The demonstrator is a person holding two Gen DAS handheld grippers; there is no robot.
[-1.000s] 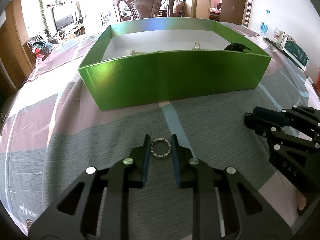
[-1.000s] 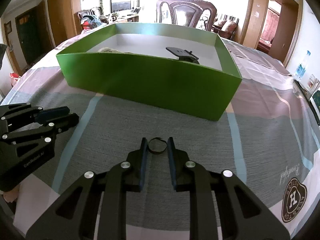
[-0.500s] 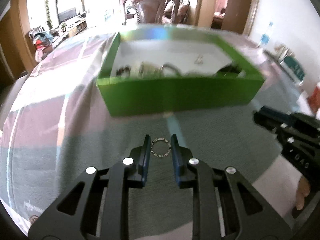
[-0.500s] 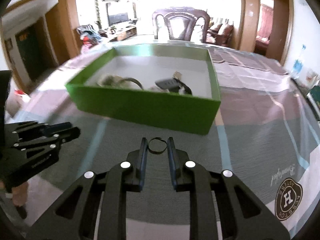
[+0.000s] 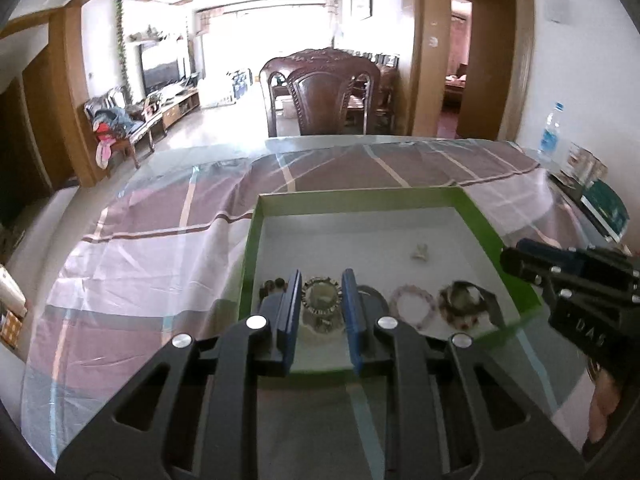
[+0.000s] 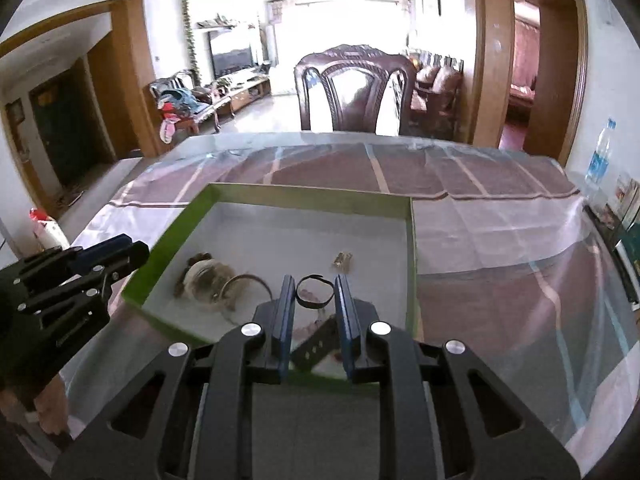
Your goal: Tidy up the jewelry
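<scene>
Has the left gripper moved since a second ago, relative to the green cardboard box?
Yes. The left gripper, shut on the studded metal ring, has risen from in front of the green cardboard box to above its near wall.

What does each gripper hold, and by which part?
The left gripper pinches a studded ring by its outer rim; the right gripper pinches a thin dark ring by its opposite sides.

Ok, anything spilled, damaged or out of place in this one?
Nothing stands out. The left gripper holds a ring, the right gripper a thin black ring, both over the green box. The other jewelry lies inside the box.
</scene>
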